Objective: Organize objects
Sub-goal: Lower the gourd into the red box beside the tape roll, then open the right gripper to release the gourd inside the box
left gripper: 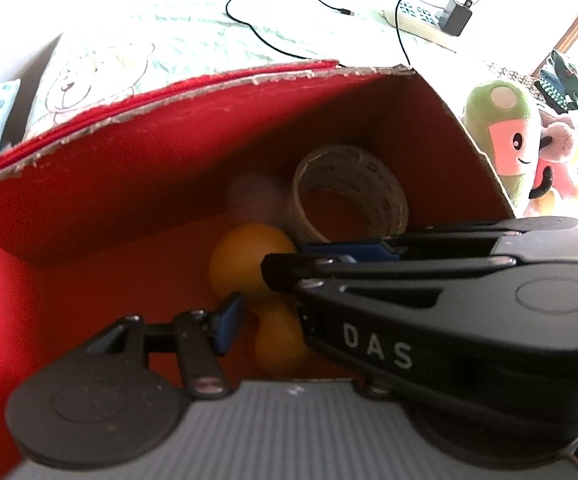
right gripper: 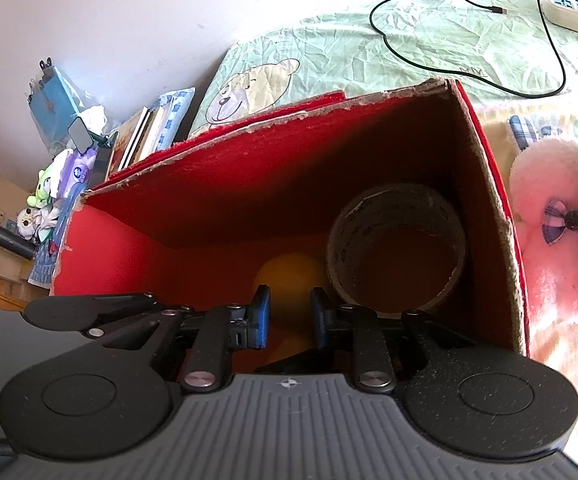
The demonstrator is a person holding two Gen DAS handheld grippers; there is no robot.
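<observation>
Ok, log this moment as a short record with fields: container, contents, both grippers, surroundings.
container: red box, open at the top, torn cardboard rim
contents: tape roll in the far right corner; two orange balls, one by the tape, one nearer the camera
left gripper: open, inside the box over the balls, holding nothing
right gripper: open, fingers either side of a ball, contact cannot be told
surroundings: bear-print sheet, black cable, power strip, plush toys to the box's right
</observation>
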